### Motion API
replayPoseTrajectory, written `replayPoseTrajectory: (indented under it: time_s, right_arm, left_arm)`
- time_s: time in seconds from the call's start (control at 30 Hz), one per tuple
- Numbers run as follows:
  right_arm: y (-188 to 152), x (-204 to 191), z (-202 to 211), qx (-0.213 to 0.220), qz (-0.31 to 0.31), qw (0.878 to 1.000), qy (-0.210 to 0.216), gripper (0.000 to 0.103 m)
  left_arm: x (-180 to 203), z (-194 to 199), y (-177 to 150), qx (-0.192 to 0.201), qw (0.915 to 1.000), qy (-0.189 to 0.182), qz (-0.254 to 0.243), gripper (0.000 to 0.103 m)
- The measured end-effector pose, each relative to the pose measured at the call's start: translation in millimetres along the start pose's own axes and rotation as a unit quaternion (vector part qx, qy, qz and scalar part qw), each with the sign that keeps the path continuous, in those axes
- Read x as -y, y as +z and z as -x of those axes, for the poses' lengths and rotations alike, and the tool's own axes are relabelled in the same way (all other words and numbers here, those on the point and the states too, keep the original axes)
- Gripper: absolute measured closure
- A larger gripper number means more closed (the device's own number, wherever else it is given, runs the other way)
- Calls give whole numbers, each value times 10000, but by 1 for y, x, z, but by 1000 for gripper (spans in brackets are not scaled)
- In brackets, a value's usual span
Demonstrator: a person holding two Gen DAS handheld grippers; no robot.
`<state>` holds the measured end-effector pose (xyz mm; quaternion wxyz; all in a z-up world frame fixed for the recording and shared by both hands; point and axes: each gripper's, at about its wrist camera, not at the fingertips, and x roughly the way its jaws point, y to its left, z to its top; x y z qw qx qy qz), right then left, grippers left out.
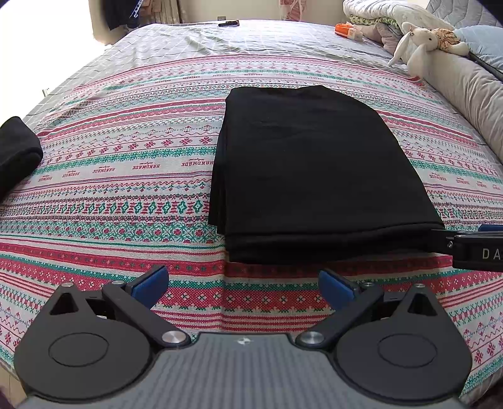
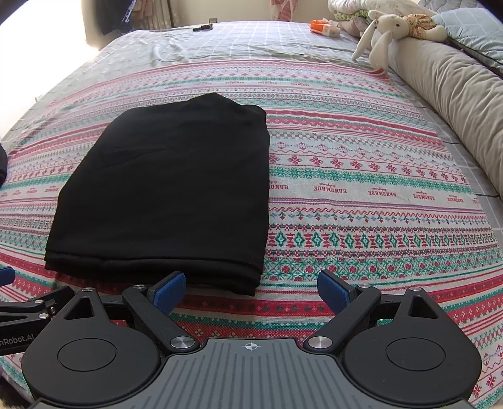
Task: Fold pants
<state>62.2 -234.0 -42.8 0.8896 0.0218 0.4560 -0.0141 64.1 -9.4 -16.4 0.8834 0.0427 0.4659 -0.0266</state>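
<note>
The black pants [image 1: 311,176] lie folded into a flat, several-layer rectangle on the patterned bedspread [image 1: 125,176]. In the right wrist view the same pants [image 2: 169,188] lie left of centre. My left gripper [image 1: 243,286] hovers open just short of the near fold edge, nothing between its blue pads [image 1: 151,284]. My right gripper [image 2: 251,291] is open too, at the pants' near right corner, empty. The right gripper's body [image 1: 471,248] enters the left wrist view from the right edge, touching the stack's near right corner.
Another black garment [image 1: 15,154] lies at the bed's left edge. A long beige bolster [image 2: 449,103] runs along the right side, with a stuffed rabbit [image 2: 393,28] on it and piled bedding behind. An orange-and-white box [image 2: 323,26] and a dark remote [image 2: 202,27] lie far back.
</note>
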Motion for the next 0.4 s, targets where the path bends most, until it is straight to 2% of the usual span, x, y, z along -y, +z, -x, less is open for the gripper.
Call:
replayPoseTrajectory:
  time_s: [0.4]
  right_arm:
    - [-1,1,-2,-16,14,10000,-8,10]
  left_arm:
    - [-1,-1,0,-11,10000,39,-16,0]
